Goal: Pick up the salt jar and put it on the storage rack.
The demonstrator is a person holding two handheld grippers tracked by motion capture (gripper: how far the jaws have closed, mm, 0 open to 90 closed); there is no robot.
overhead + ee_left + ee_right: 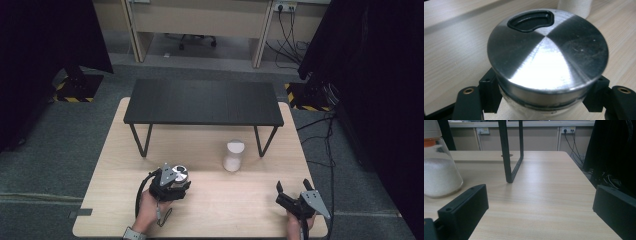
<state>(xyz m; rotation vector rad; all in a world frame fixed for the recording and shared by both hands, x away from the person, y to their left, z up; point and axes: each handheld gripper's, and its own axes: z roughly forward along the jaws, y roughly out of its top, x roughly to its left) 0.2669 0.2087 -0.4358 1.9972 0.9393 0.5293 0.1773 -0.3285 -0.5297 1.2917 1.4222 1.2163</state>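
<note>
Now, near the worktop's point(210, 200) front left, the left gripper point(176, 181) has its fingers point(489, 90) clamped on the jar point(547, 55), pads pressing the clear body just under the steel lid with its black kidney-shaped opening. To do this step well, I'd say keep the jar upright, hold the squeeze even and lift straight, since a smooth wall so near the rim could slip. Right of the jar, well apart, stands the white shaker point(234, 156), close to the black rack's point(202, 102) leg. Farther right, the right gripper point(296, 196) rests with fingers point(464, 212) wide apart, holding nothing. No brand, label or writing is readable anywhere.
</note>
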